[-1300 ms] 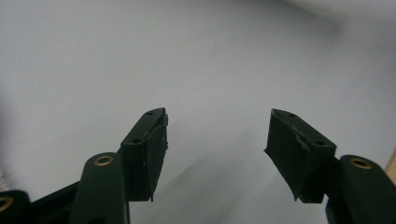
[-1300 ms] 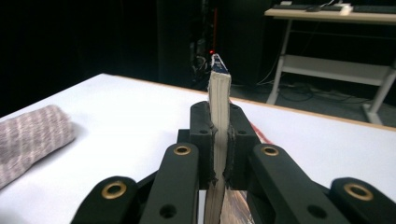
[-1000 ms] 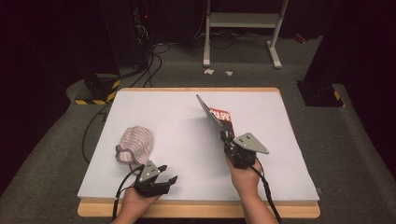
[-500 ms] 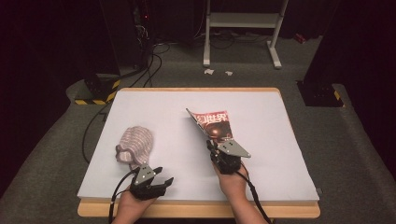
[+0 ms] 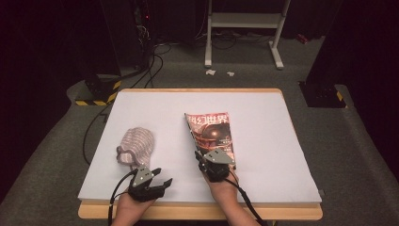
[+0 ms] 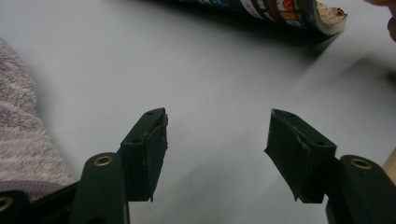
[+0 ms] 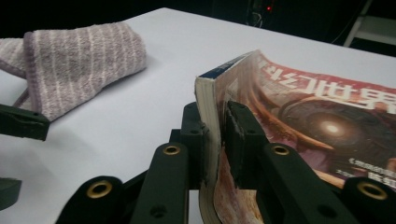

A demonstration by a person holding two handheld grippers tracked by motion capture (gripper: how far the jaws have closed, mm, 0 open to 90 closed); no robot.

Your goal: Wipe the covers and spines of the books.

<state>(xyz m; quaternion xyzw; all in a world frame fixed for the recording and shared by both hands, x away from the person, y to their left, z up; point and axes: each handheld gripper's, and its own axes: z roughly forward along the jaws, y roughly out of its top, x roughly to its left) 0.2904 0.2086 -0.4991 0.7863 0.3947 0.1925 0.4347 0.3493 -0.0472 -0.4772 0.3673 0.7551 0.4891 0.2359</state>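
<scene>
A magazine (image 5: 211, 134) with a red-brown cover lies on the white table top (image 5: 268, 122), cover up. My right gripper (image 5: 205, 159) is at its near left corner. In the right gripper view the jaws (image 7: 215, 116) have just been opening slightly, and the magazine's (image 7: 317, 116) spine corner still sits between the pads, touching both. A striped purple-white cloth (image 5: 135, 145) lies folded to the left, and also appears in the right gripper view (image 7: 79, 51). My left gripper (image 5: 163, 177) rests near the front edge just below the cloth, open (image 6: 217, 140) with nothing between its fingers.
The cloth's edge (image 6: 18, 121) is at the left and the magazine's corner (image 6: 280, 9) at the top of the left gripper view. The table's wooden front edge (image 5: 197, 211) runs under both hands. Cables (image 5: 94, 127) and a white metal stand (image 5: 244, 21) are on the floor behind.
The right hand has moved left and down, bringing the magazine from tilted up in the air to lying flat on the table. The left gripper and the cloth have stayed put.
</scene>
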